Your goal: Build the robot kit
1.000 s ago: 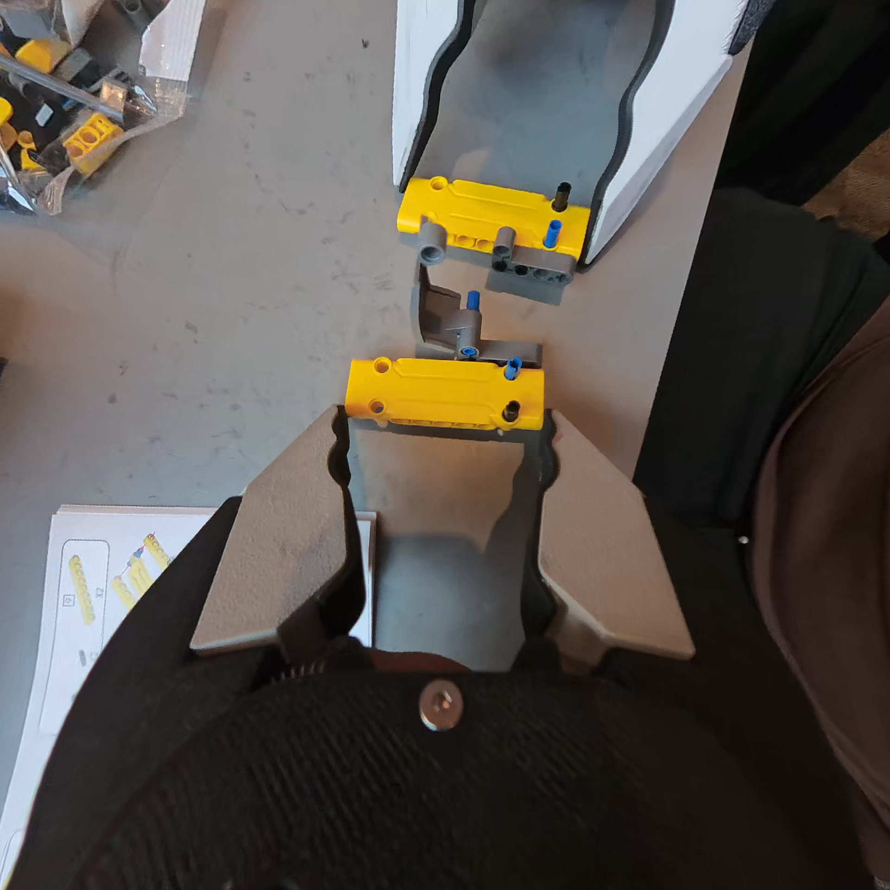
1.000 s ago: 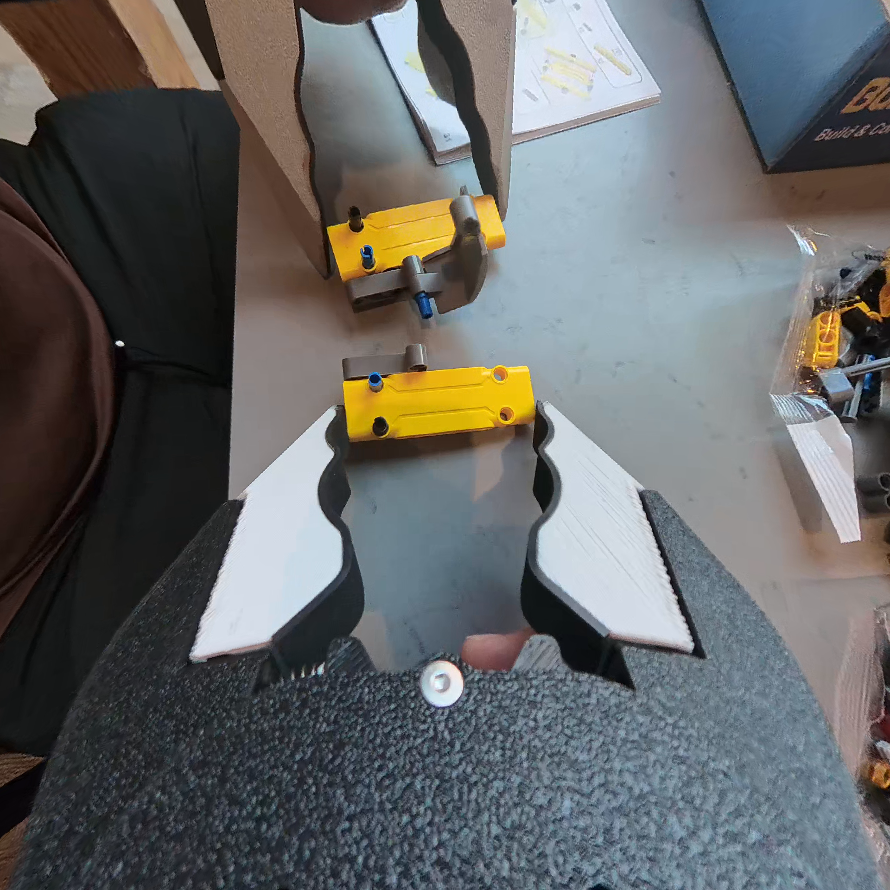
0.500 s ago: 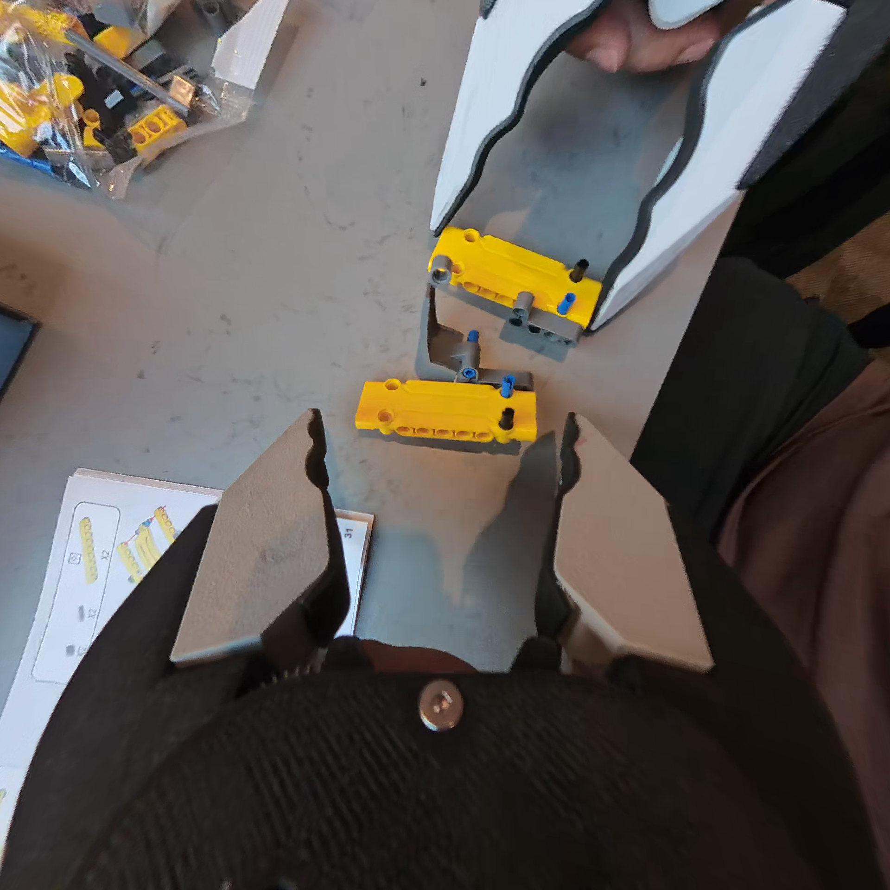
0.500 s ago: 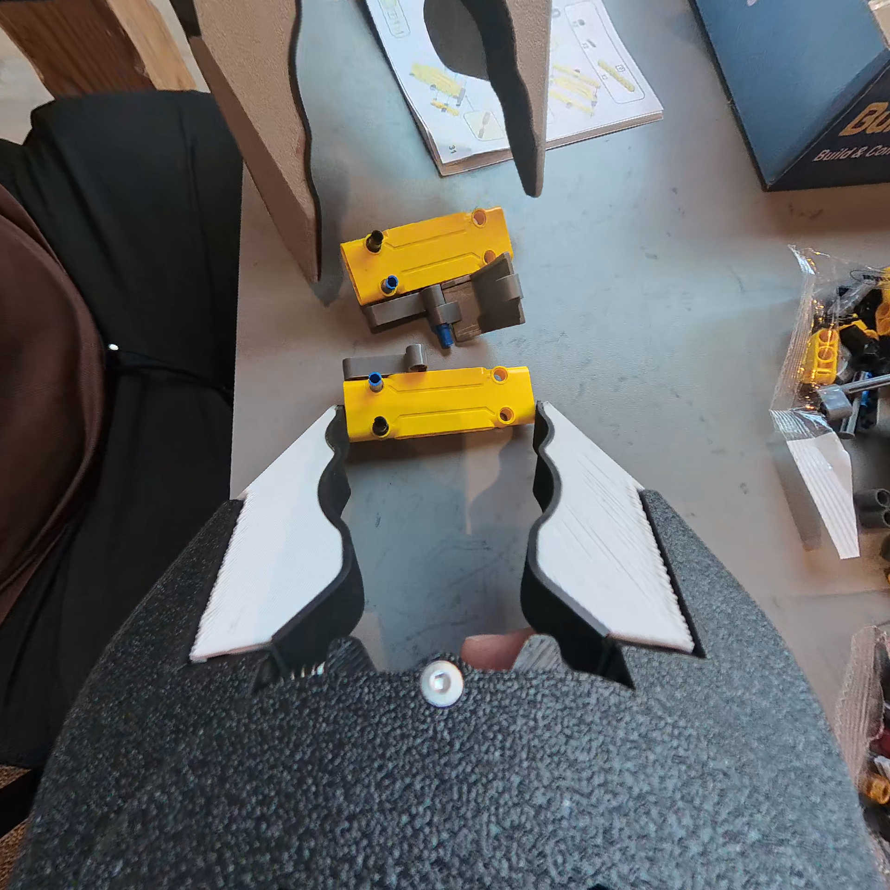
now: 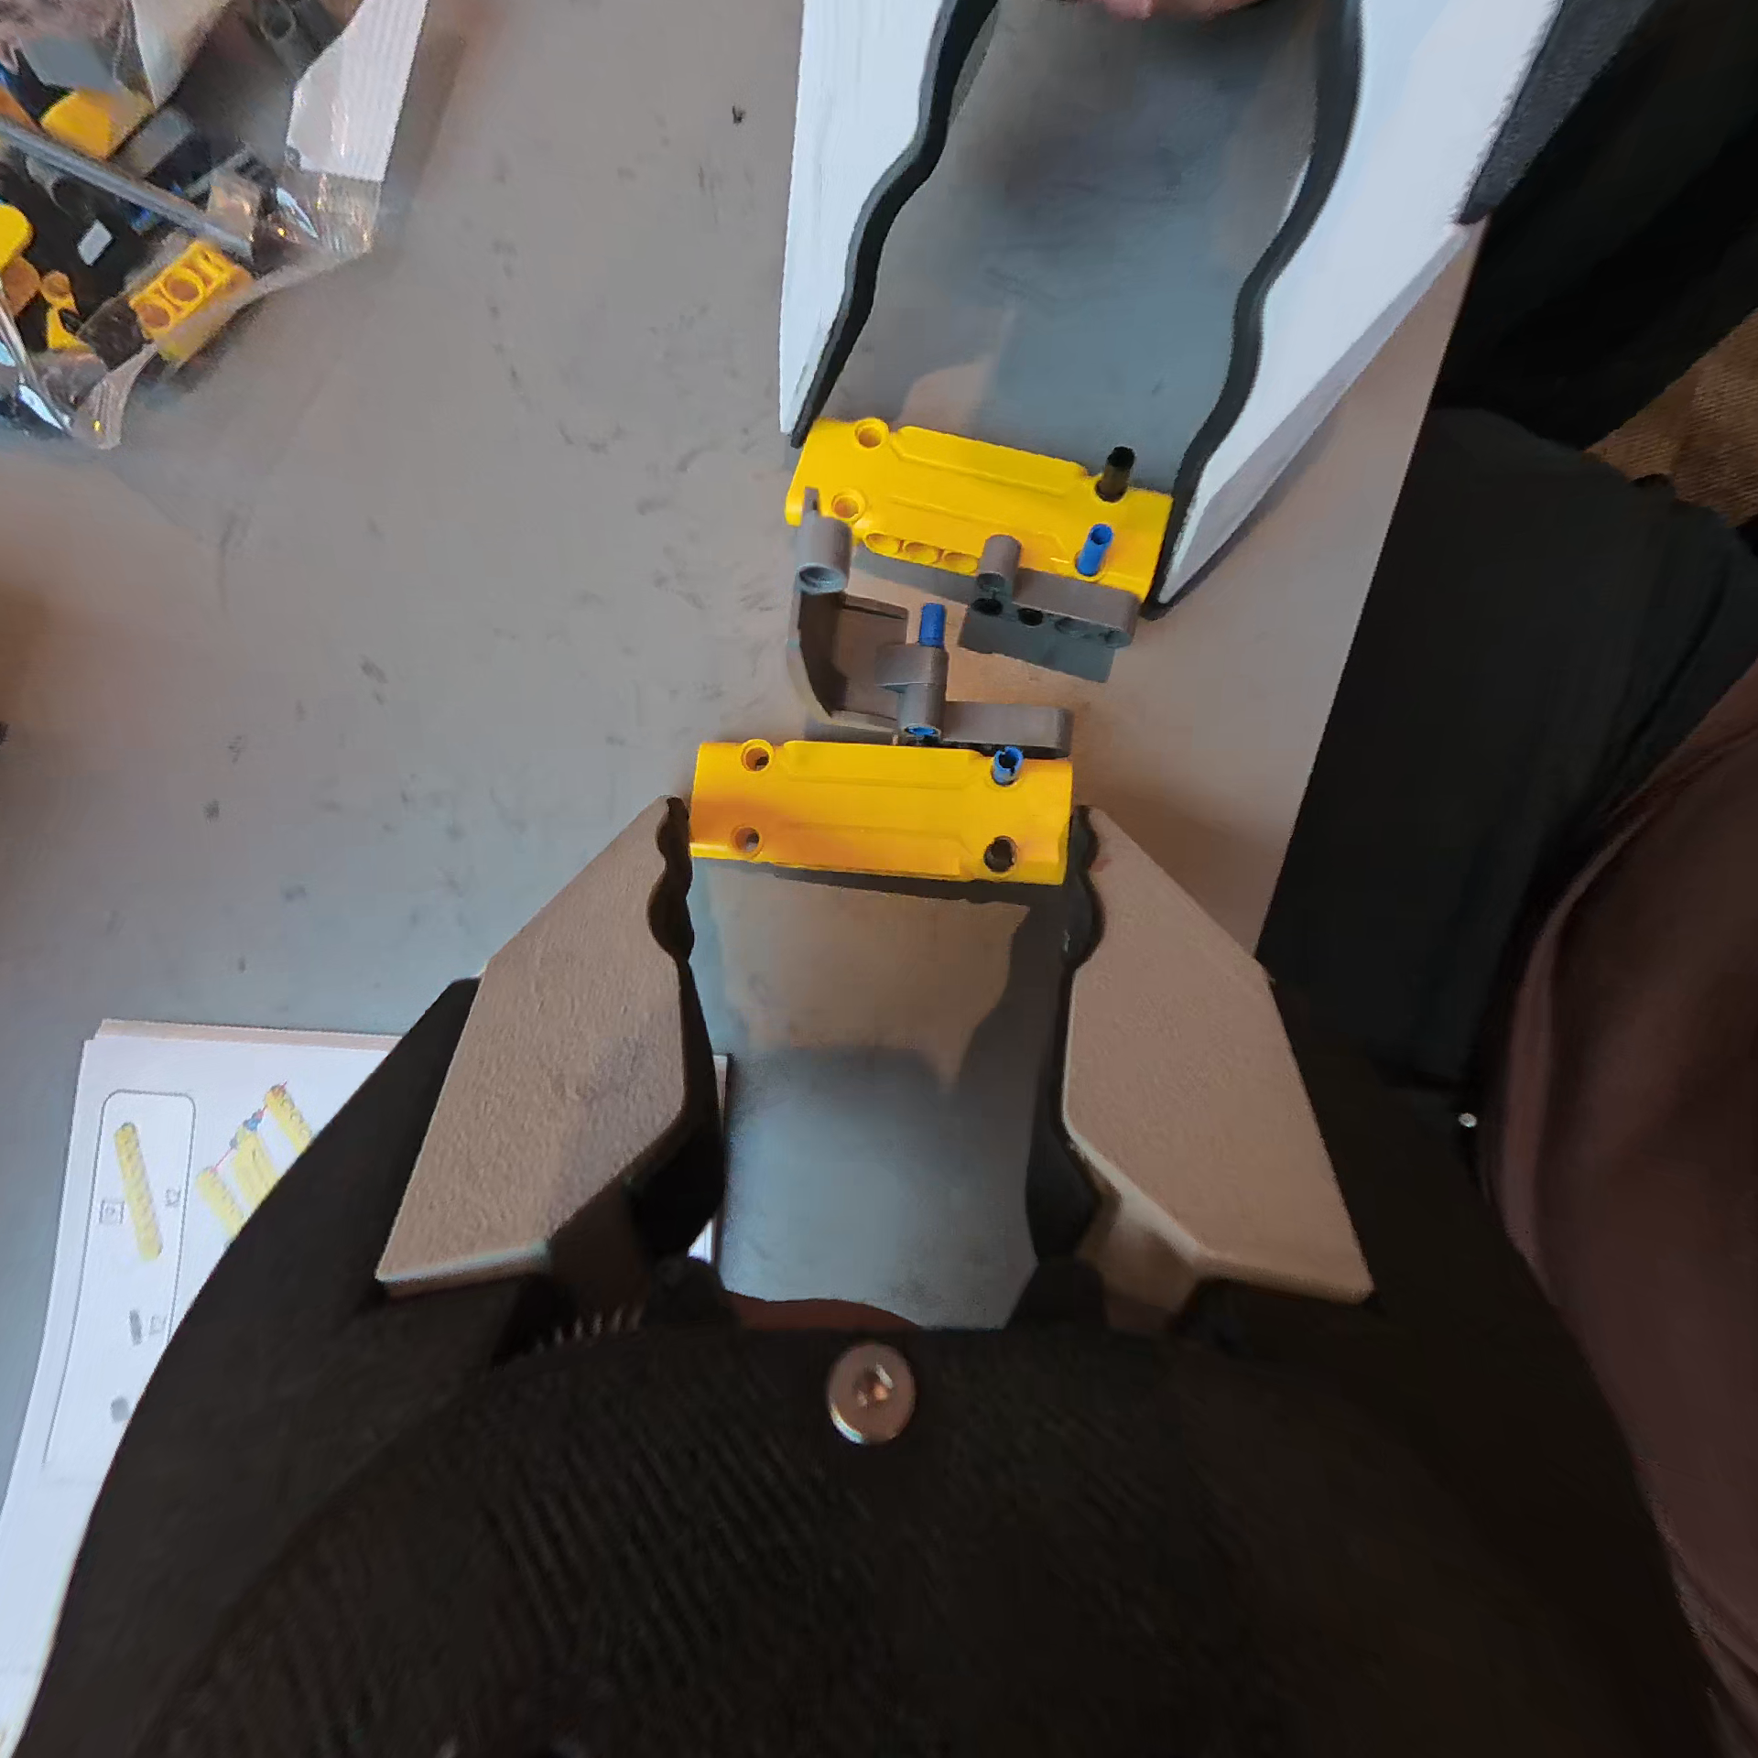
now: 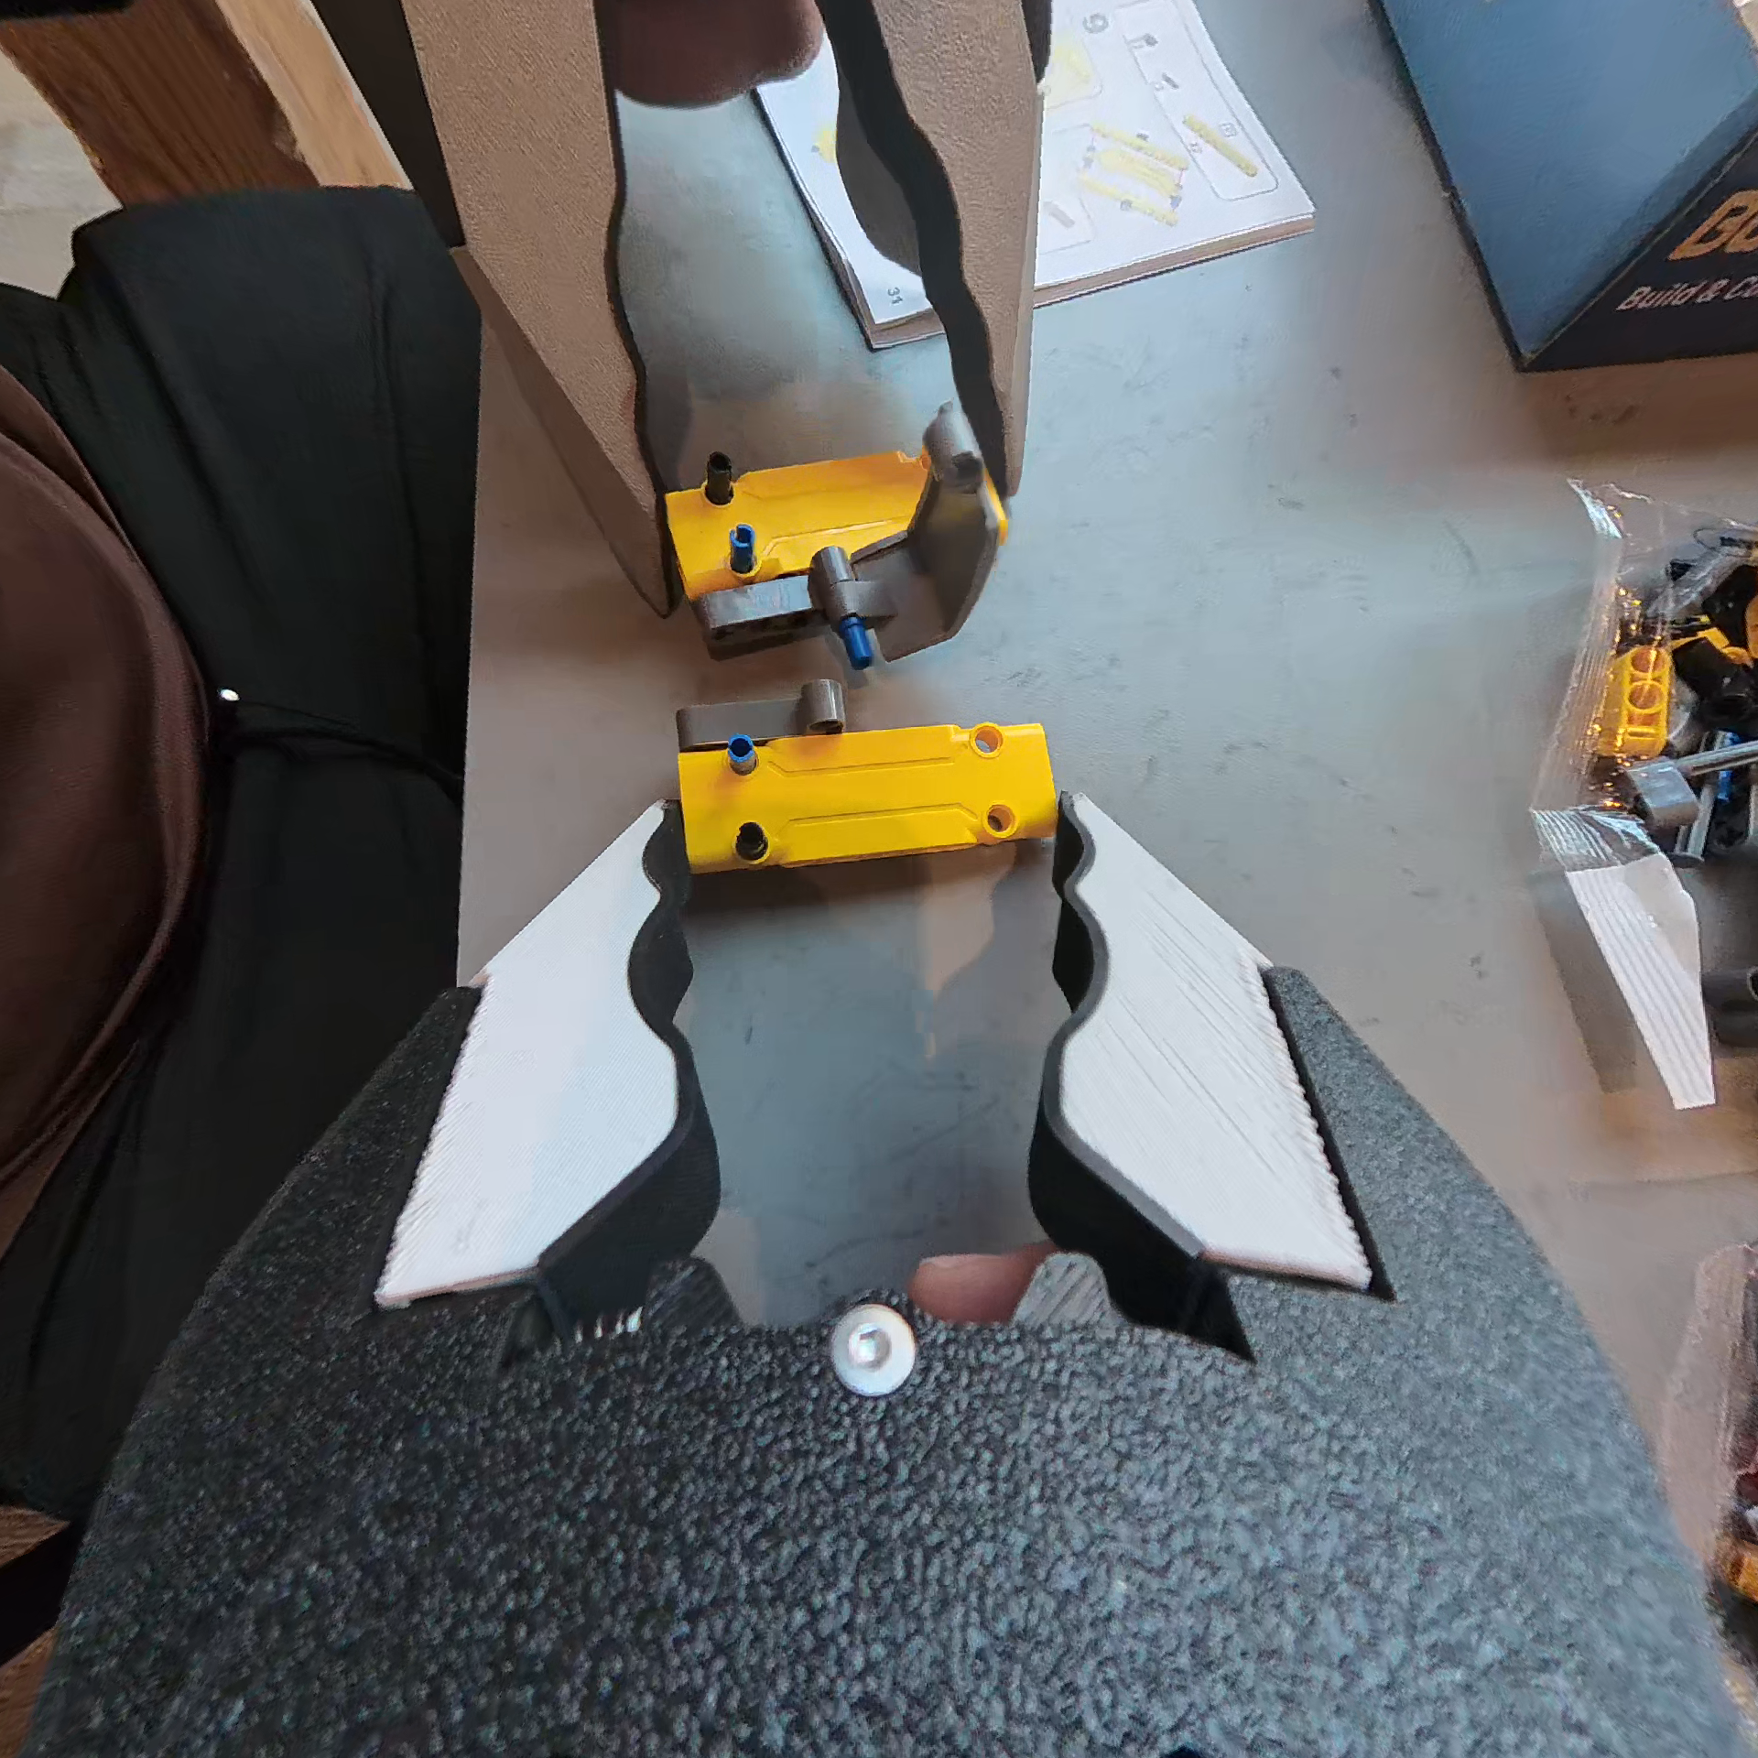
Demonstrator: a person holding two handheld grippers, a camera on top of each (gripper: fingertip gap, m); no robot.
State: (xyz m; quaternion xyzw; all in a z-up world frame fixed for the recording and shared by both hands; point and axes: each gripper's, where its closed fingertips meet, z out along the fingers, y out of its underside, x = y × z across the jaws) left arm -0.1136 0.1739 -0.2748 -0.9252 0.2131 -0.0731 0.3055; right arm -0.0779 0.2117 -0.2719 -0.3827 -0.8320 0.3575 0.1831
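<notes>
My left gripper (image 5: 877,823) is shut on a yellow panel (image 5: 856,809) with a grey curved piece (image 5: 818,656), a grey beam and blue pins fixed to its far side. My right gripper (image 6: 866,813) is shut on a second yellow panel (image 6: 856,790) with a grey beam (image 6: 742,728) and a blue pin. The two assemblies face each other just above the grey table (image 5: 428,618), a small gap apart. The right gripper also shows in the left wrist view (image 5: 980,504), and the left gripper shows in the right wrist view (image 6: 832,533).
A clear bag of loose parts (image 5: 143,238) lies beyond on the table, also seen in the right wrist view (image 6: 1674,704). An instruction booklet (image 5: 143,1189) lies by my left gripper. A dark blue box (image 6: 1570,143) stands farther off. A person's dark clothing (image 5: 1427,761) borders the table edge. My hands' fingertips stand some 6 centimeters from each other.
Half a second ago my left gripper was open and drawn back, its yellow assembly lying on the table. Now it is shut on that panel again, close to the right one. The right gripper kept its hold.
</notes>
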